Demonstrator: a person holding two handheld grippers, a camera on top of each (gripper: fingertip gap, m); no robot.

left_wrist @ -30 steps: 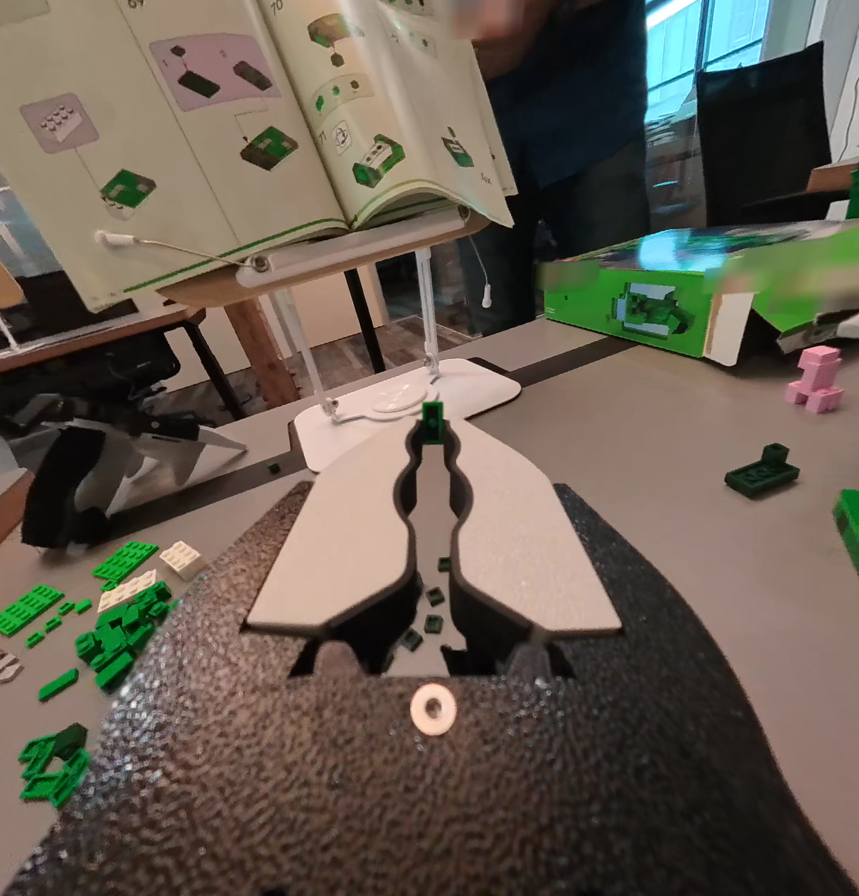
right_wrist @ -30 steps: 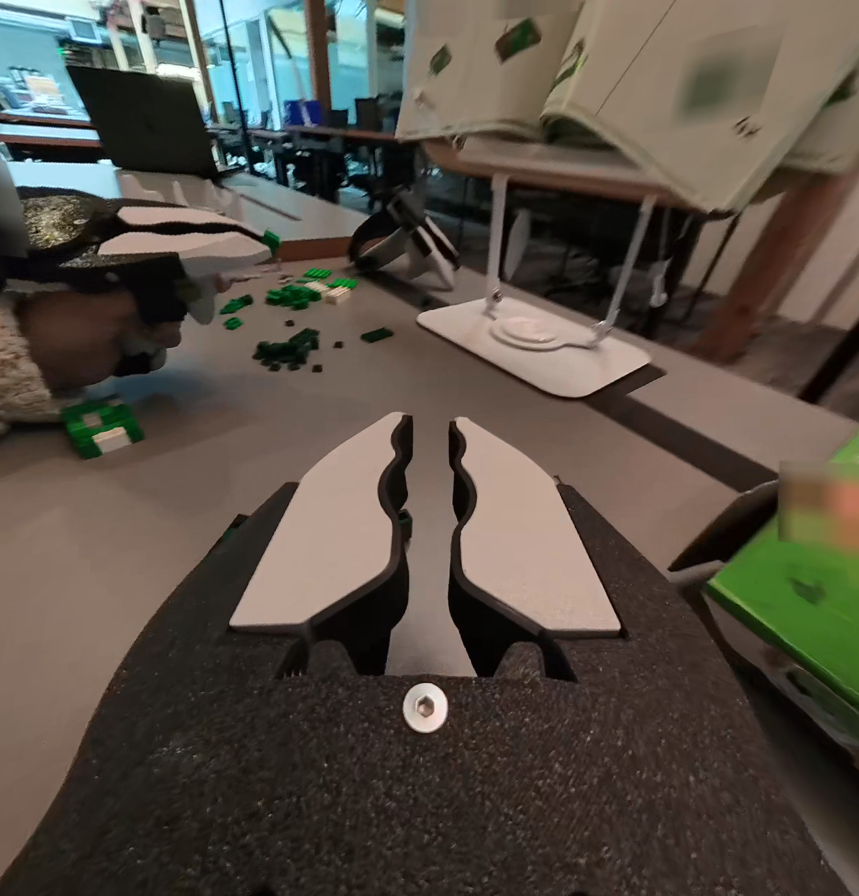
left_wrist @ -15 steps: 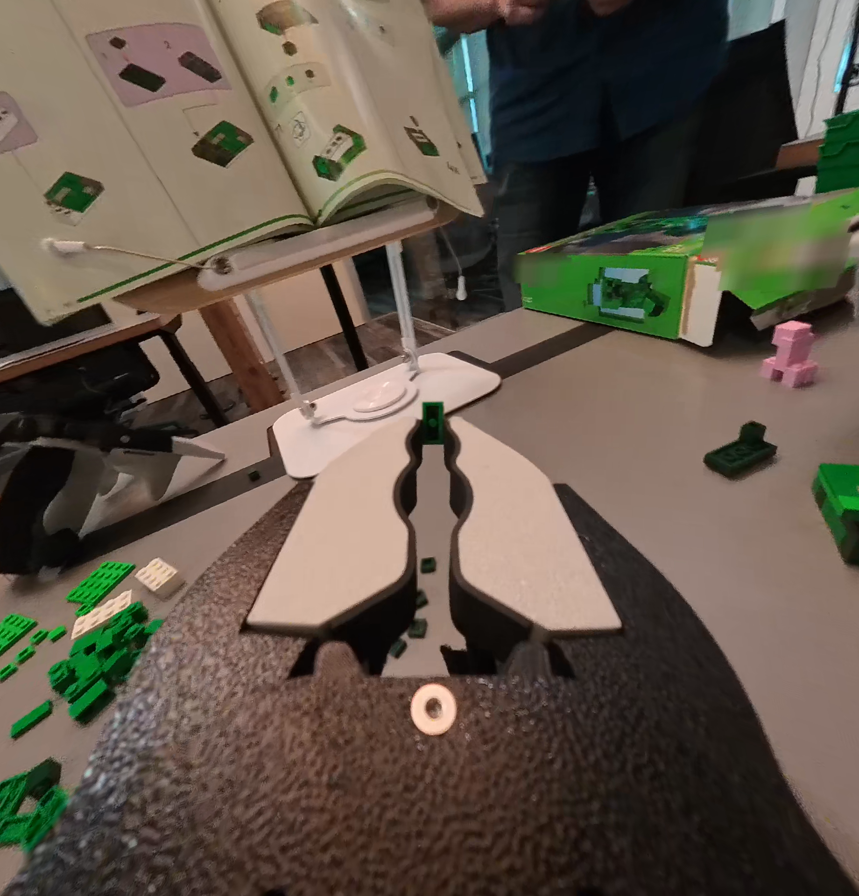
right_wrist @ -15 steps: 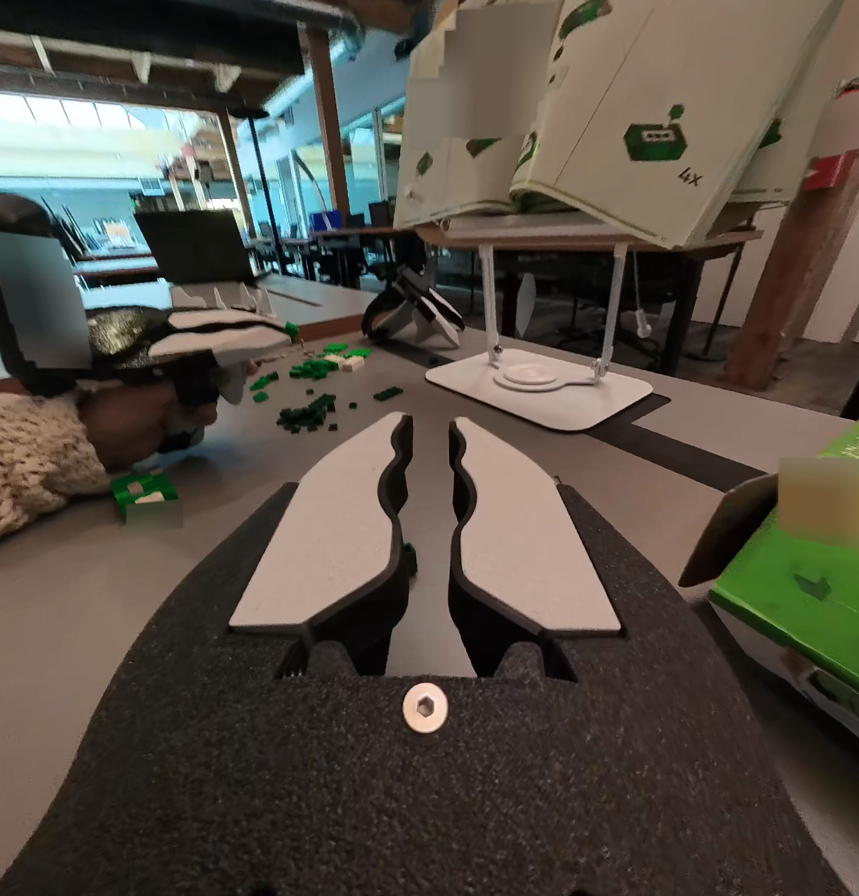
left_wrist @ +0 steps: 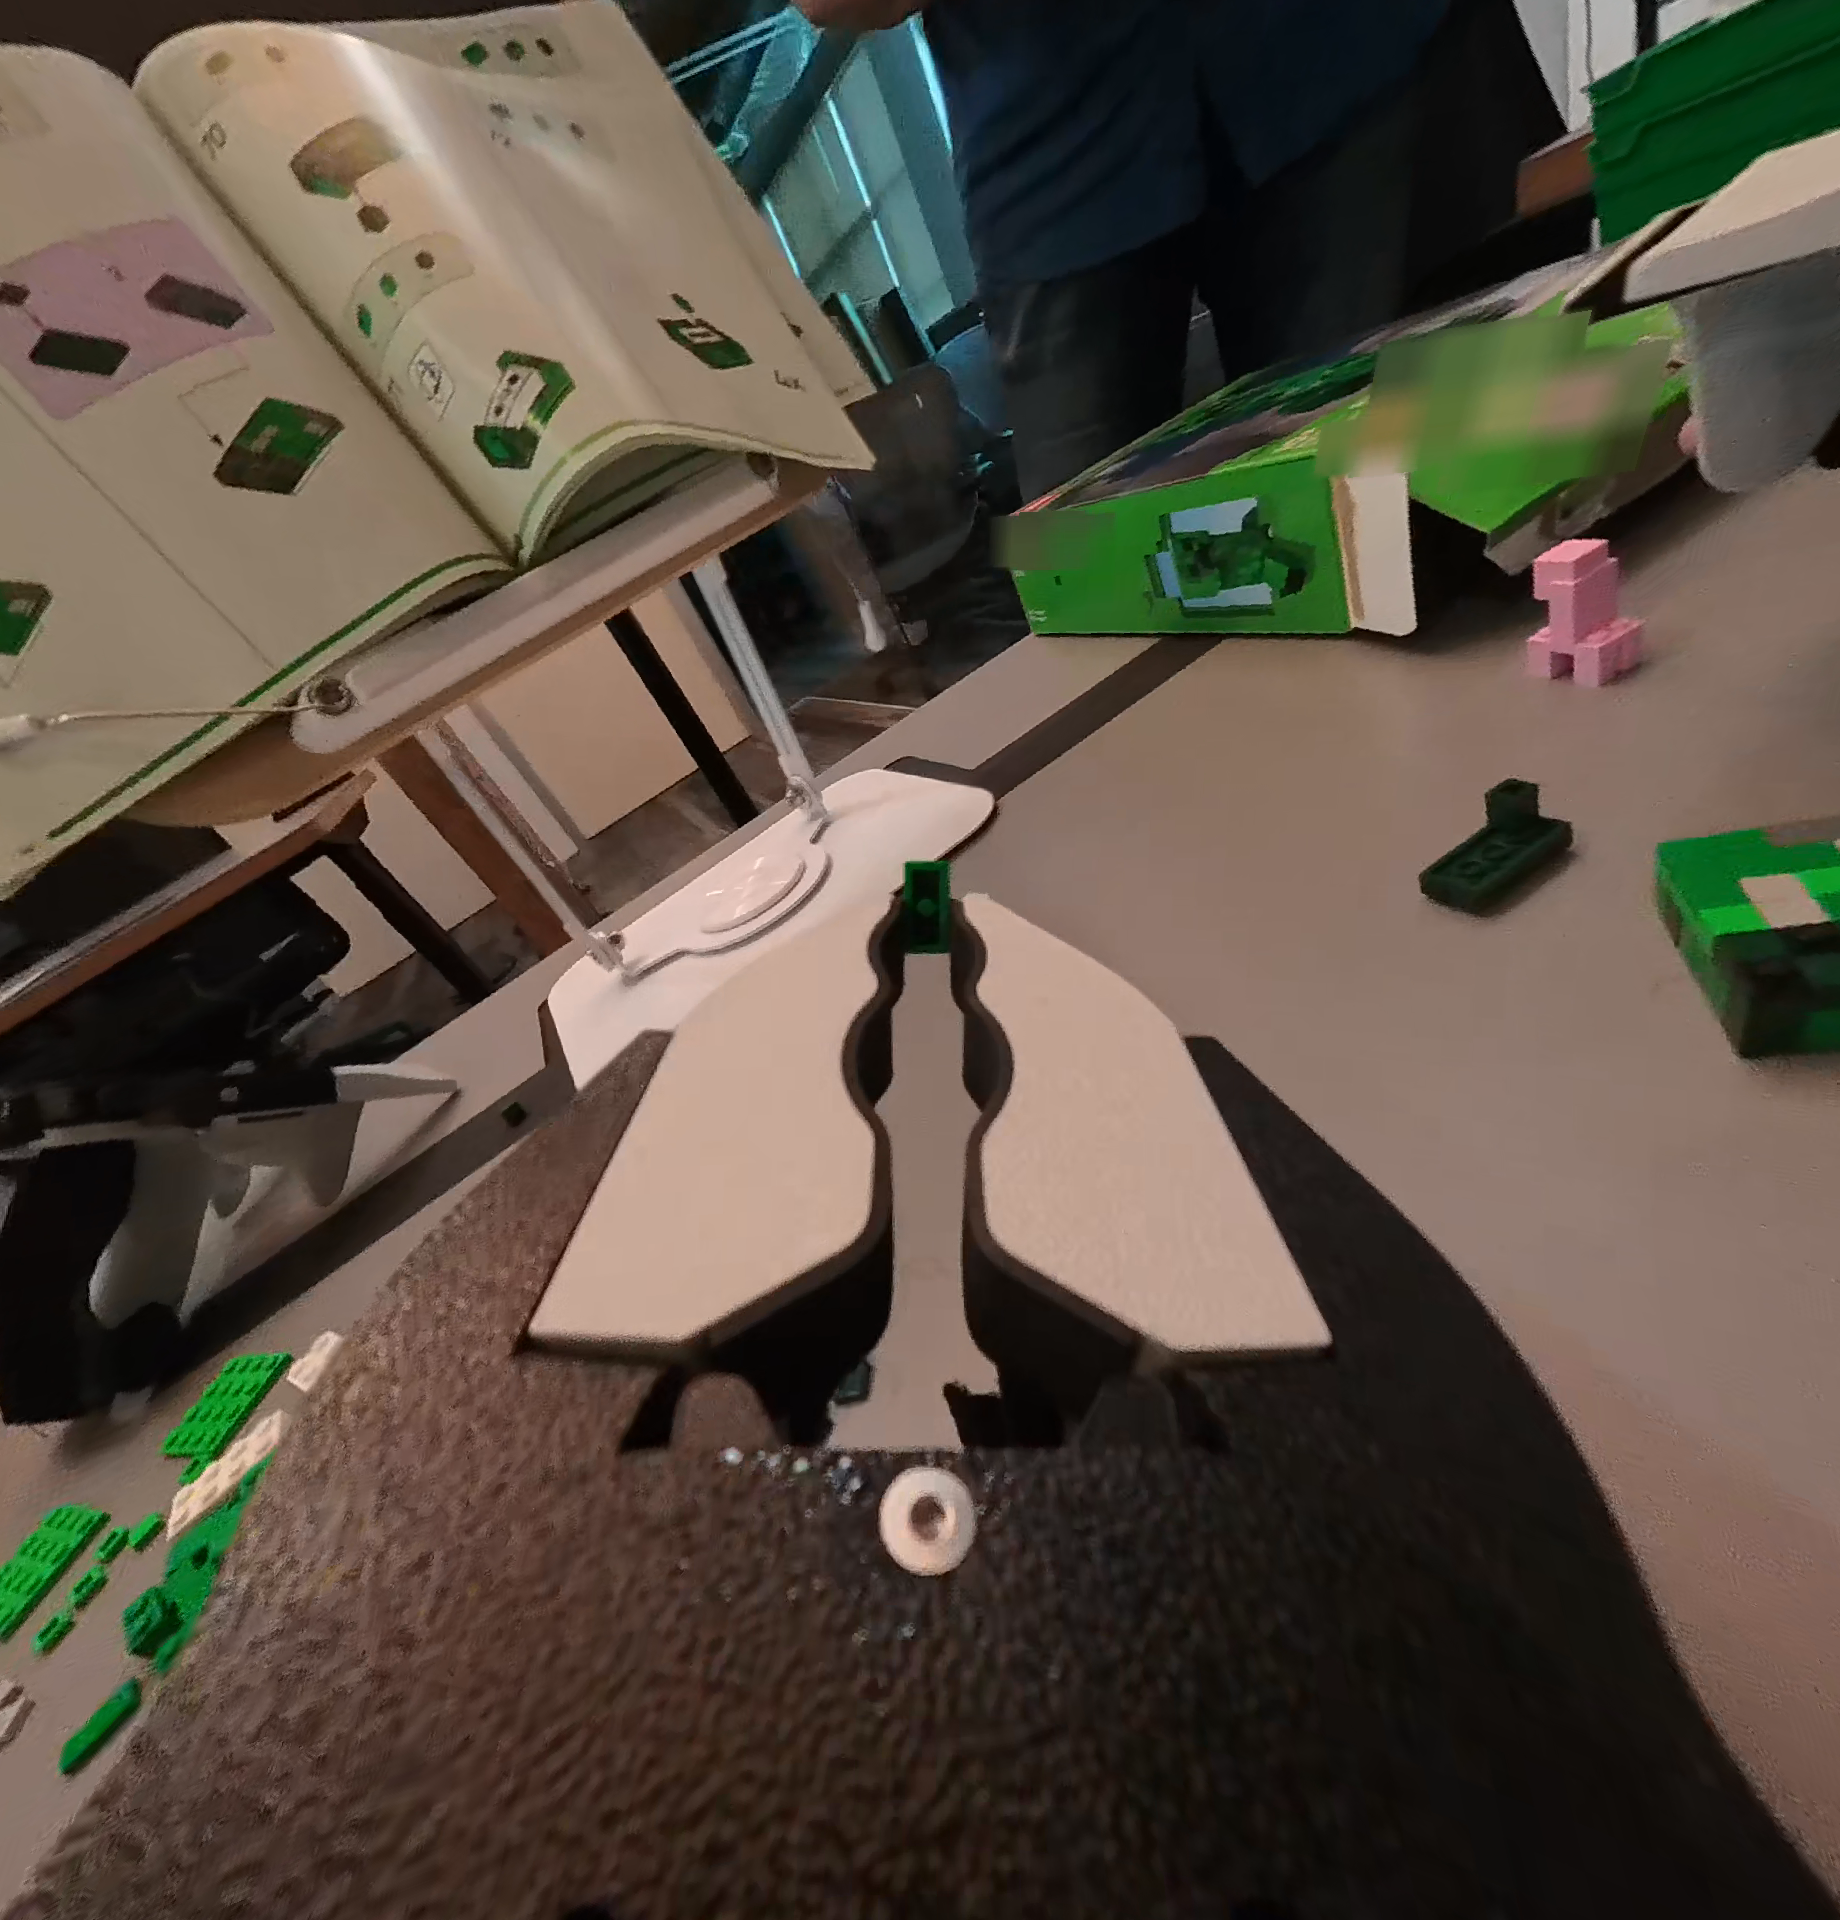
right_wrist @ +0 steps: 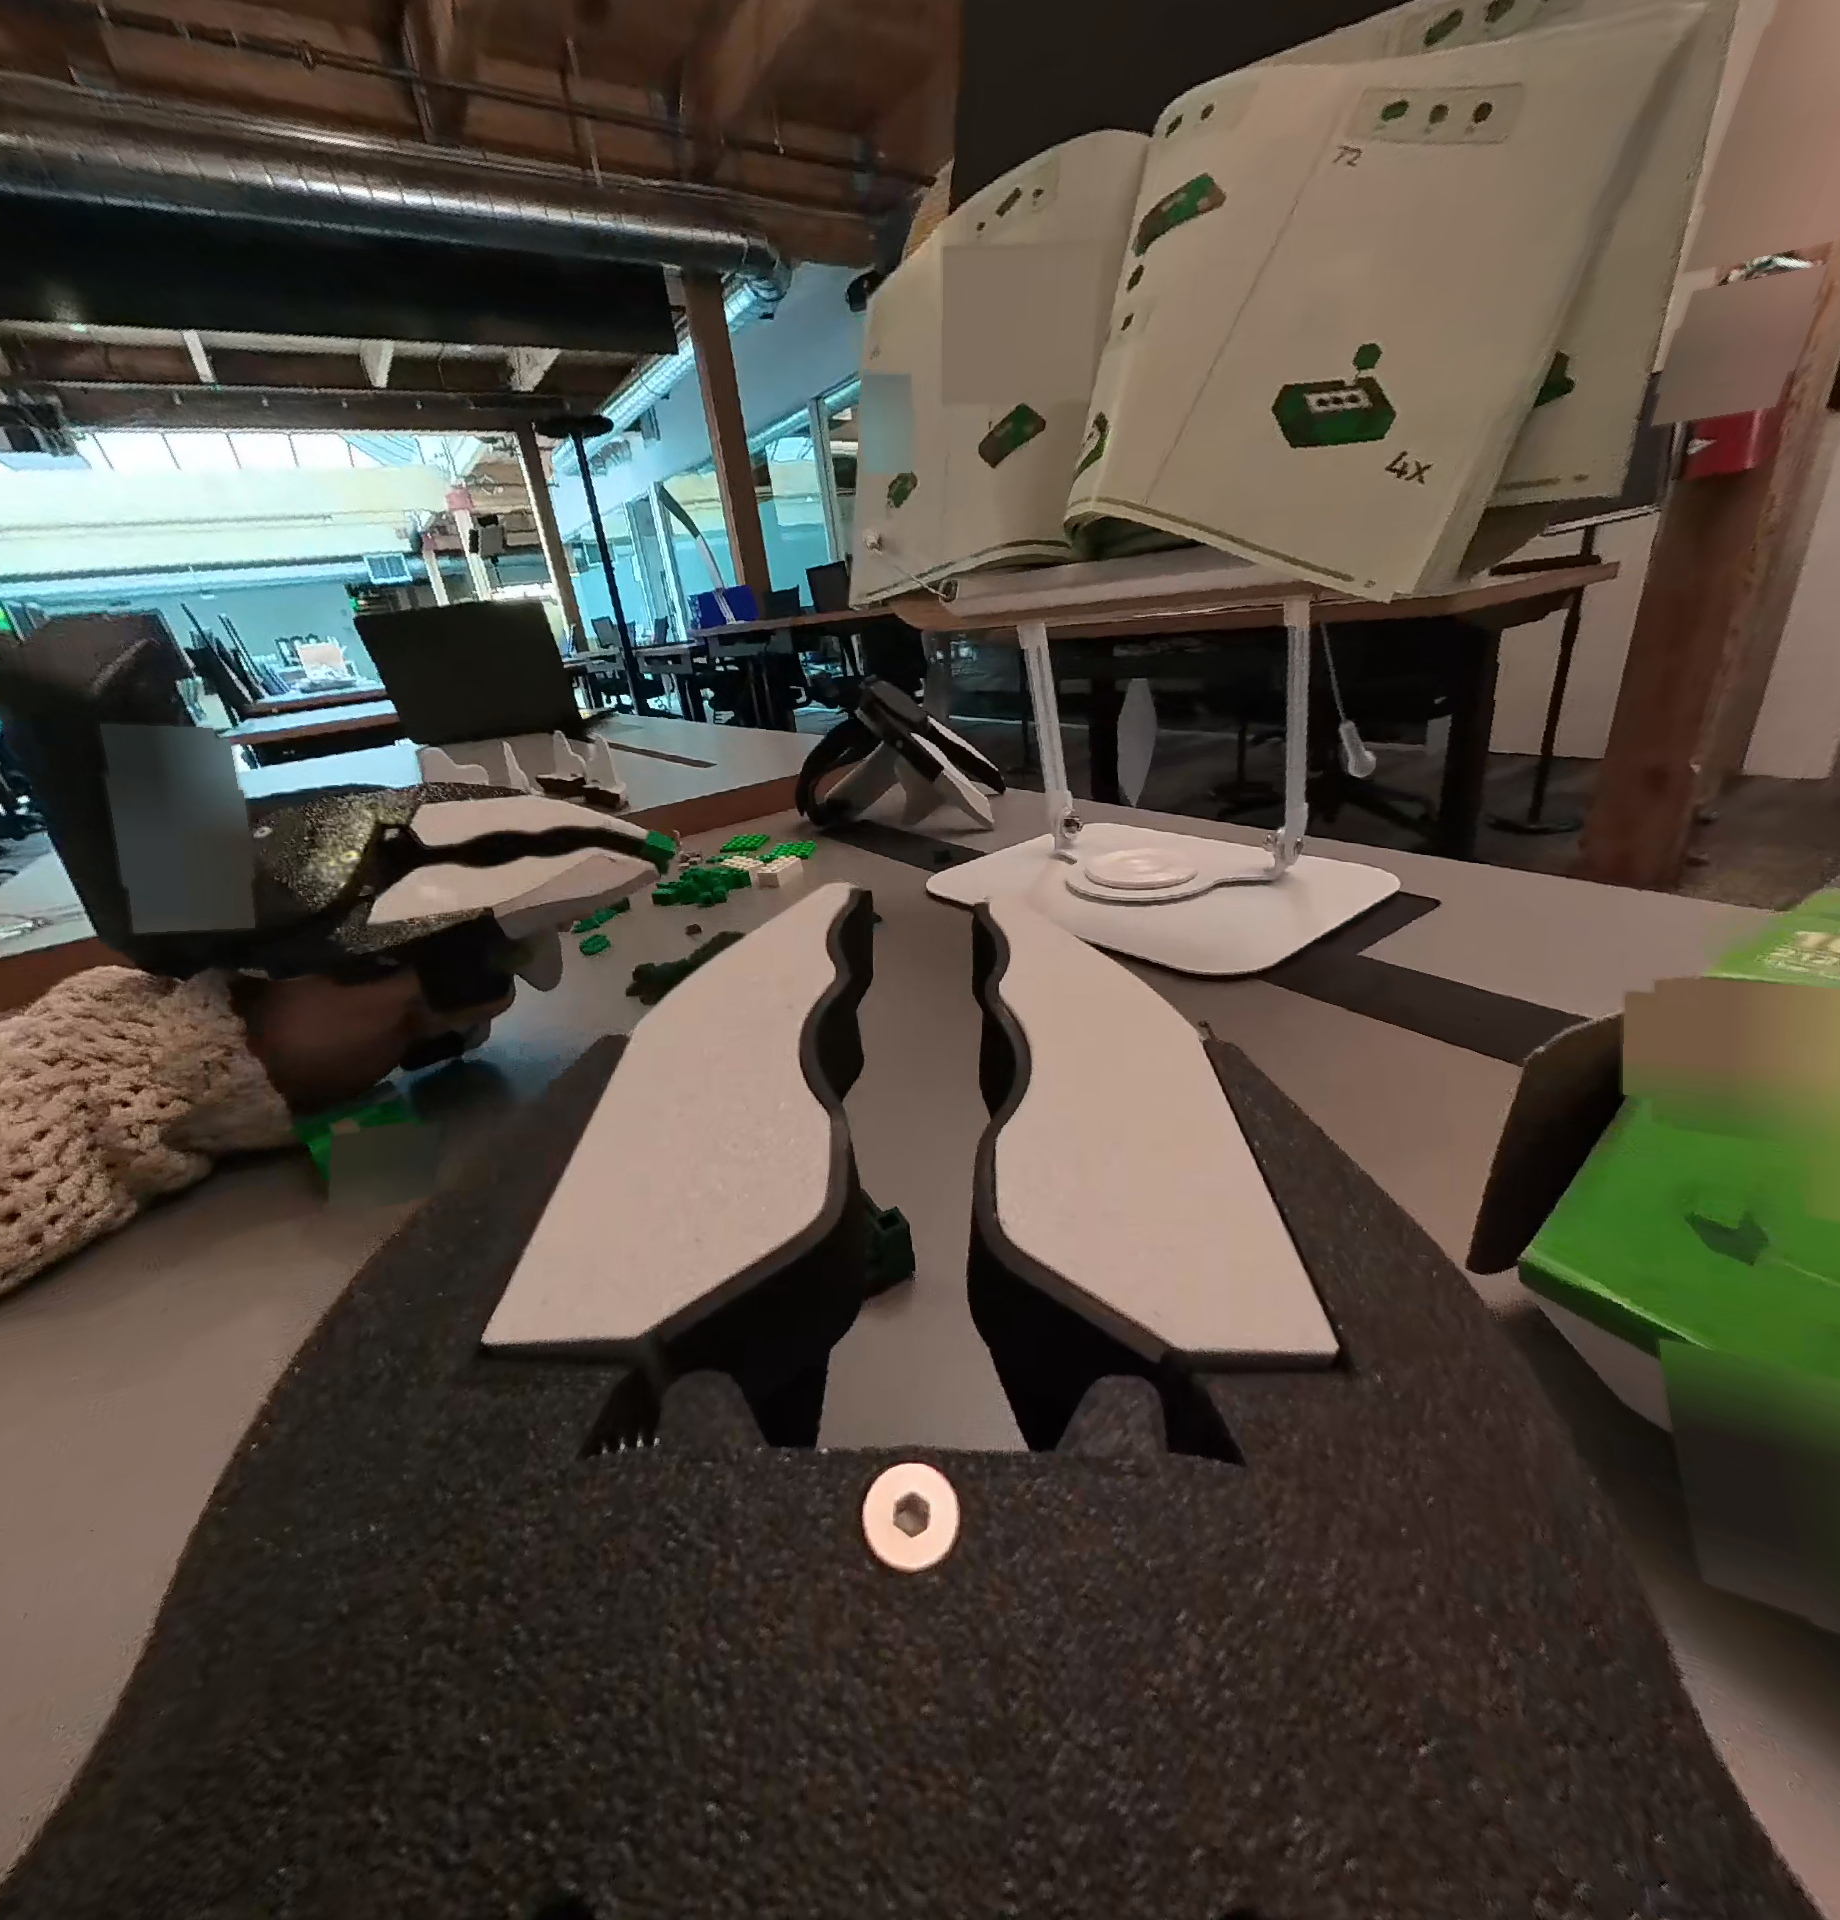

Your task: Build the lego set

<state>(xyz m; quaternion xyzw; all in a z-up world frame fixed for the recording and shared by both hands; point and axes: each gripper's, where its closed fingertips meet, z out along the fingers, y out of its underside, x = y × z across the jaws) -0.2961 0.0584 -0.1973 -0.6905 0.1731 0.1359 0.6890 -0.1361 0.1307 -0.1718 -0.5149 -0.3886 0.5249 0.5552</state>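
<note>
A small dark green brick (left_wrist: 925,920) is pinched at the tips of the left gripper (left_wrist: 926,914) and held clear above the grey table (left_wrist: 1259,1060). The right gripper (right_wrist: 921,909) is seen with its fingers parted around nothing, a small green piece (right_wrist: 888,1242) lying on the table under them. Farther off, loose green and white pieces (left_wrist: 95,1548) are scattered at the left, a dark green plate assembly (left_wrist: 1498,857) and a green block build (left_wrist: 1778,940) are seen at the right, and an instruction booklet (left_wrist: 303,343) is propped on a white stand (left_wrist: 781,914) behind.
</note>
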